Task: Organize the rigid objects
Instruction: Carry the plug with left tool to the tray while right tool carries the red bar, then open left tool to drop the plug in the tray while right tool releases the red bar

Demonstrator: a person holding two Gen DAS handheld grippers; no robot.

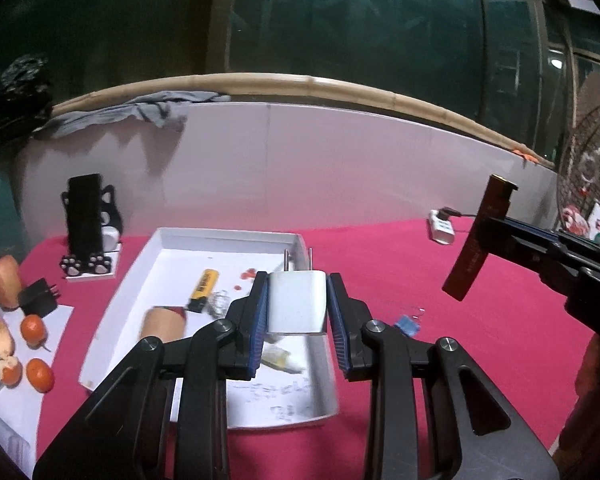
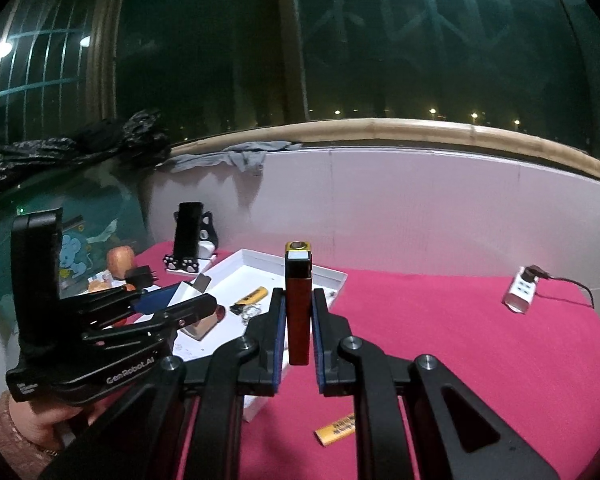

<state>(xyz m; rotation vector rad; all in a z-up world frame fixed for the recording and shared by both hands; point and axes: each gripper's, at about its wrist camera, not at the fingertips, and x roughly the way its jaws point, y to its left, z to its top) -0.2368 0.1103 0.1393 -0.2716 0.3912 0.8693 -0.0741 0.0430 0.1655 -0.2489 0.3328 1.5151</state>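
Step in hand: both grippers carry a load toward the white tray (image 1: 300, 240), judging by the task.
Left gripper (image 1: 298, 304): jaws pinching a white charger plug (image 1: 296, 300), prongs pointing away, hanging above the tray's near right part.
Right gripper (image 2: 298, 320): jaws pressed on a red lighter (image 2: 298, 312), upright, gold cap on top; the tray lies ahead and left of these jaws.
Already in the tray: a yellow lighter (image 1: 204, 286) left of the left jaws.
Left on the counter (image 2: 460, 340): another yellow lighter (image 2: 336, 428) below the right jaws.
Next move: probably lower the plug onto bare tray floor, then spread the jaws; the red lighter must travel left first.
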